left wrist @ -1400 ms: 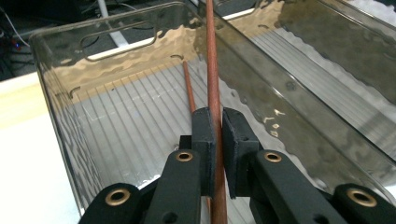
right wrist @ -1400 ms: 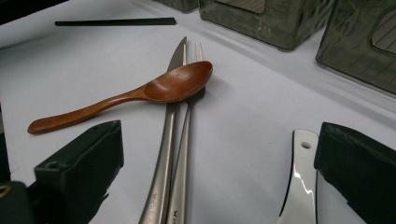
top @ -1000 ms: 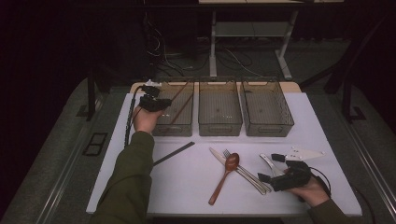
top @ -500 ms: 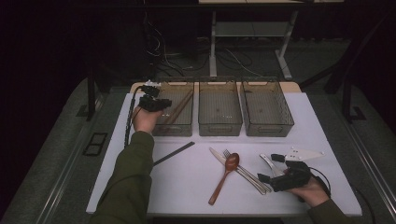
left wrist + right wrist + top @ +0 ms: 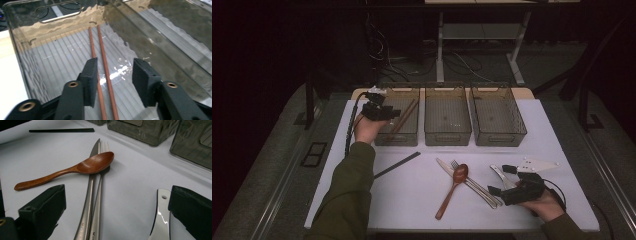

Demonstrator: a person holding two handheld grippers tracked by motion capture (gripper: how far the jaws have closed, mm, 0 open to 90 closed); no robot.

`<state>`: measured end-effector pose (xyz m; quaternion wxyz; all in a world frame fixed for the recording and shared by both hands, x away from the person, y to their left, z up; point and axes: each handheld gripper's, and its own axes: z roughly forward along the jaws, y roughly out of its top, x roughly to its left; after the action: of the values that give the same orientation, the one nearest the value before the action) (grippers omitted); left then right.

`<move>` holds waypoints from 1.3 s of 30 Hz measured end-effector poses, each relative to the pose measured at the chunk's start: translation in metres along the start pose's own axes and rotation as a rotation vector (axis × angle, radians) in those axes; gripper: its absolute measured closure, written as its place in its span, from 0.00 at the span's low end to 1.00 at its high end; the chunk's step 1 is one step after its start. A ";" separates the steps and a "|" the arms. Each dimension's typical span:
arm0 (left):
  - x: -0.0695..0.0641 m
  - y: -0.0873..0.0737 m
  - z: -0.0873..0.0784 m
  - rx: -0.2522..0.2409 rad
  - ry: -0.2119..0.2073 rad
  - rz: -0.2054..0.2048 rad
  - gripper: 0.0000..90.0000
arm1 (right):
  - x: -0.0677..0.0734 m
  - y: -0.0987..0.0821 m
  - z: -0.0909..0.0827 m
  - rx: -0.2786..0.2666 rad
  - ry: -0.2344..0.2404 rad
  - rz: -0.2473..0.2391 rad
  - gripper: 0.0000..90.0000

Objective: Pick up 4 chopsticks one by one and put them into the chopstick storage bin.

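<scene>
My left gripper [image 5: 391, 113] hovers over the left clear bin [image 5: 384, 139]. Its jaws have just been opening, and in the left gripper view the left gripper [image 5: 116, 82] stands open. Two brown chopsticks [image 5: 102, 57] lie loose on the bin floor below the gap; they also show as brown chopsticks [image 5: 404, 117] in the high view. My right gripper [image 5: 503, 181] rests open at the table's front right. In the right gripper view the right gripper [image 5: 117, 212] straddles a steel knife and fork [image 5: 96, 195], with a wooden spoon [image 5: 82, 167] lying across them.
Two more clear bins, the middle bin [image 5: 447, 136] and the right bin [image 5: 498, 137], stand in a row. A black chopstick [image 5: 397, 165] lies on the white mat [image 5: 412, 200]. A flat metal handle [image 5: 160, 217] lies by my right jaw. A white utensil [image 5: 537, 163] lies behind the right hand.
The left gripper's jaws have opened and the brown chopsticks have dropped from them into the left bin. Neither hand has shifted.
</scene>
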<state>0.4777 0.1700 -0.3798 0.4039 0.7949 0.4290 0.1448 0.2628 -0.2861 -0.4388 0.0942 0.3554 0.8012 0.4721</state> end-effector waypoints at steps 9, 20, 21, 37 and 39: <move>-0.015 0.005 -0.022 -0.064 -0.058 0.041 0.49 | 0.000 0.000 0.000 0.000 -0.001 0.003 0.01; -0.036 0.000 -0.046 -0.101 -0.124 0.098 0.40 | 0.000 0.000 -0.001 -0.003 -0.004 0.007 0.01; -0.038 -0.002 -0.047 -0.100 -0.130 0.099 0.39 | 0.000 0.000 -0.001 -0.005 -0.004 0.008 0.01; -0.073 -0.033 -0.056 -0.087 -0.192 0.182 0.26 | -0.001 0.000 -0.001 -0.007 -0.006 0.017 0.01; -0.077 -0.037 -0.056 -0.080 -0.194 0.191 0.25 | -0.001 0.000 -0.001 -0.008 -0.005 0.016 0.01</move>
<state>0.3789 0.1489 -0.3641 0.4592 0.8258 0.3040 0.1218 0.2629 -0.2880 -0.4385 0.0937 0.3626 0.7962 0.4751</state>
